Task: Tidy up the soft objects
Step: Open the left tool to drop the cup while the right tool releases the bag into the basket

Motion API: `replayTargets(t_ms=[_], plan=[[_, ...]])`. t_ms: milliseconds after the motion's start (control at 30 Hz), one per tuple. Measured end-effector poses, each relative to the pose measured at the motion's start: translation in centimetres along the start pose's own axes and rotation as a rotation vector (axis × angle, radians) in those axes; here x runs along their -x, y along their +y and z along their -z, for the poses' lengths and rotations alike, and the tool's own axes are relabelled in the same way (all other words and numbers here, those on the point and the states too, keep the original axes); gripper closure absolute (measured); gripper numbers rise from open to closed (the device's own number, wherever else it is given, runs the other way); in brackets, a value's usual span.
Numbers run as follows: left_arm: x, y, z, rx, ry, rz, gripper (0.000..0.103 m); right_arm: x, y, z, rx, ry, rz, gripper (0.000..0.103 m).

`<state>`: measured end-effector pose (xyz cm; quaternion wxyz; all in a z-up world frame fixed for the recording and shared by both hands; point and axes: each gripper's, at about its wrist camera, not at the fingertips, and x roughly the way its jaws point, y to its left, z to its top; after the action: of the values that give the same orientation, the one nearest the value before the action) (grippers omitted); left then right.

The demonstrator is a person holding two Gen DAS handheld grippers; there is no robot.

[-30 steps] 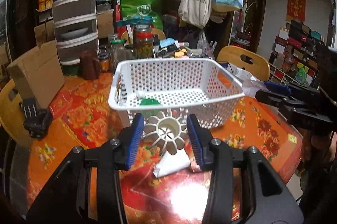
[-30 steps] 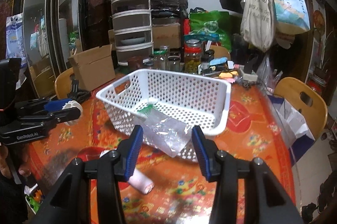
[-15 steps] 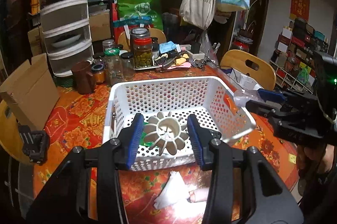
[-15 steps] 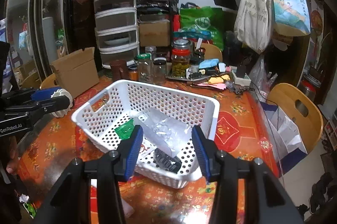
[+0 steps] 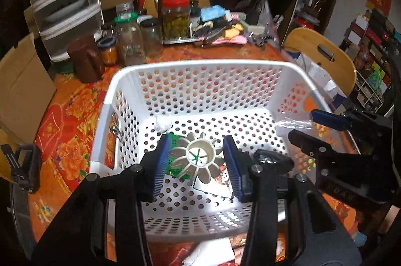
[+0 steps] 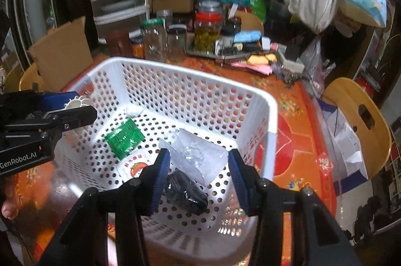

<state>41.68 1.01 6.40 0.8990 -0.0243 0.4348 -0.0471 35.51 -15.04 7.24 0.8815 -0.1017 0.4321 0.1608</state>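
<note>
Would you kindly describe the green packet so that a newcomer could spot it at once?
Find the white perforated basket on the orange floral tablecloth. On its floor, toward the left, lies the green packet, flat and crinkled. Its neighbours are a white strawberry-printed sachet, a black bundle and a clear plastic bag; it alone is green.

Two wrist fisheyes, both close above the white basket (image 5: 195,70), angled steeply down.
Left view over the basket's near edge, facing the jars (image 5: 175,15) at the table's far edge; right view from the right near corner, facing likewise. Shared: basket interior, green packet (image 6: 124,138), jars, each other's gripper.
</note>
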Motion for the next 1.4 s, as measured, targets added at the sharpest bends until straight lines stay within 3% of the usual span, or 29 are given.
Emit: replayTargets(t_ms=[167, 800, 933, 1000, 1067, 1100, 1233, 1400], plan=[[-1.9, 0.5, 0.4, 0.006, 0.033, 0.0, 0.063, -2.5, 0.9, -0.1, 0.026, 0.057, 0.019, 0.055], [-5.0, 2.2, 0.9, 0.044, 0.094, 0.037, 0.062, -5.4, 2.3, -1.0, 0.069, 0.121, 0.038, 0.055], [-4.2, 2.3, 1.0, 0.051, 0.071, 0.056, 0.04, -5.2, 2.3, -1.0, 0.064, 0.108, 0.029, 0.054], [-3.7, 2.1, 0.9, 0.047, 0.057, 0.071, 0.036, -4.8, 2.2, -1.0, 0.06, 0.098, 0.025, 0.042], [-2.8, 1.9, 0.9, 0.036, 0.031, 0.056, 0.022, -4.2, 2.3, -0.9, 0.061, 0.081, 0.022, 0.033], [-2.1, 1.7, 0.9, 0.03, 0.01, 0.055, 0.019, -3.9, 2.4, -0.8, 0.061, 0.075, 0.019, 0.027], [0.3, 1.5, 0.9, 0.023, -0.039, 0.084, 0.015, -2.2, 2.3, -0.6, 0.059, 0.032, 0.003, 0.018], [3.5, 1.6, 0.9, 0.006, -0.095, 0.045, 0.01, 0.0, 2.1, -0.1, 0.053, -0.019, -0.003, 0.002]])
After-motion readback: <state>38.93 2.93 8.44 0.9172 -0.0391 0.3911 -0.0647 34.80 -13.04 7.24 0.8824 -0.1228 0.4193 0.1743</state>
